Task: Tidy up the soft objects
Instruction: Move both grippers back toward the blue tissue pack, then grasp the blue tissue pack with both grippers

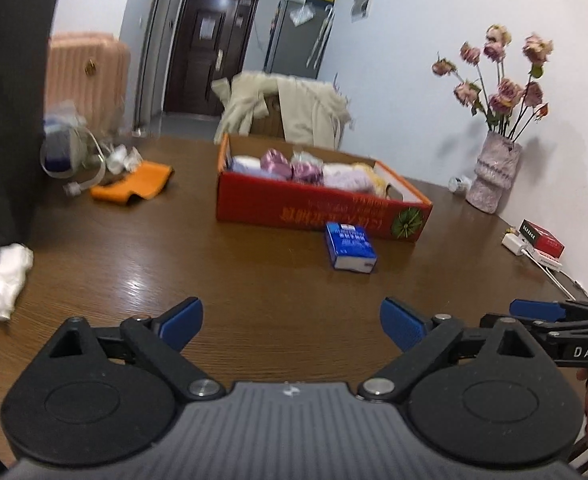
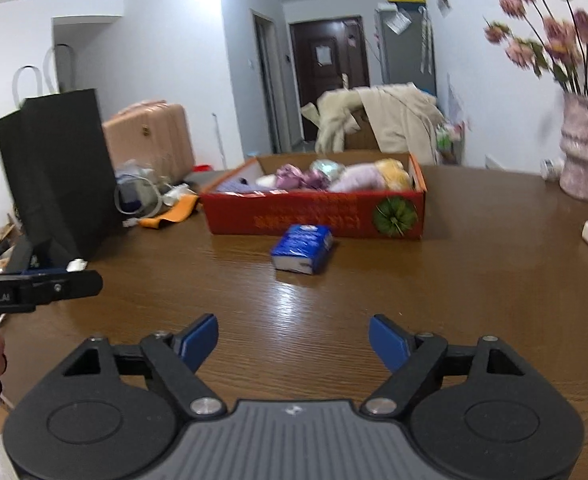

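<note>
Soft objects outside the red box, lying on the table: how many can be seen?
3: a blue tissue pack in front of the red box, an orange cloth left of it, and a white crumpled cloth near the table's left edge. Others may be hidden.

Even indoor light, glare on table; motion blur, fisheye warp w/ dark corners.

Red box with green emblem, blue-and-white tissue pack, orange cloth — dark brown woodgrain table.
</note>
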The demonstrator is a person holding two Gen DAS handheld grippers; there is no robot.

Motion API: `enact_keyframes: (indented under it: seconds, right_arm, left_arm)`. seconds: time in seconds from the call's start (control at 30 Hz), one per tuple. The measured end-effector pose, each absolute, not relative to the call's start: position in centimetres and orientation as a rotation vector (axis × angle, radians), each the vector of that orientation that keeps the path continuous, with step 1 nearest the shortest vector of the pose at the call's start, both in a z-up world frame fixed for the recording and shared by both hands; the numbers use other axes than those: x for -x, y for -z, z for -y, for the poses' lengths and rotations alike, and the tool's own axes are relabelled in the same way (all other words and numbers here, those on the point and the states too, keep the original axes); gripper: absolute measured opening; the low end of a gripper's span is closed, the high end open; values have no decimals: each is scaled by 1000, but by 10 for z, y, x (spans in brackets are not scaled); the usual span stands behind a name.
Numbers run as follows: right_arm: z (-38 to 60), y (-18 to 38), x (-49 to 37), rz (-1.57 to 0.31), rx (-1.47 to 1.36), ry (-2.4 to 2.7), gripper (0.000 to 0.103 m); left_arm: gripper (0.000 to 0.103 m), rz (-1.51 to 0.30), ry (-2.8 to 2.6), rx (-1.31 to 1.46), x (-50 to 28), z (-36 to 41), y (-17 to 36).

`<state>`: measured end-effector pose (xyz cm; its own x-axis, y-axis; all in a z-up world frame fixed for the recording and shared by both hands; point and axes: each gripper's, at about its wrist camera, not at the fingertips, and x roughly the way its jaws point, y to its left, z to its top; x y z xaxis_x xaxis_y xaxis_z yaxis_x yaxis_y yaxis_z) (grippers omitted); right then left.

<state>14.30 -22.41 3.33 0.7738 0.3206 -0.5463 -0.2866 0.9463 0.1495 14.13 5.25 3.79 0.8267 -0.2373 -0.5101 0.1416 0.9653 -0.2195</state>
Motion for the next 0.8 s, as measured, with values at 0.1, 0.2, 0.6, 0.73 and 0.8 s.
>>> enact_keyframes:
  seconds: [0.1, 0.2, 0.6, 0.73, 0.8]
  right_arm:
    - [227, -27, -159, -619, -76, -324, 78]
    - [227, -24, -178, -629, -73, -330, 73]
    - [227, -24, -284, -622, -56, -382, 54]
    - [228, -21, -333, -653, -94, -448, 49]
    - [226, -15, -355, -685, -122, -475, 45]
  left_arm:
    - [84, -599, 213, 178, -164, -46, -30]
    - [80, -618, 226, 174, -186, -38, -26]
    - [46, -777, 346, 368, -281, 0, -5]
    - [46, -807, 337, 482, -308, 8, 2]
    - [46, -813, 330, 506, -319, 12, 6]
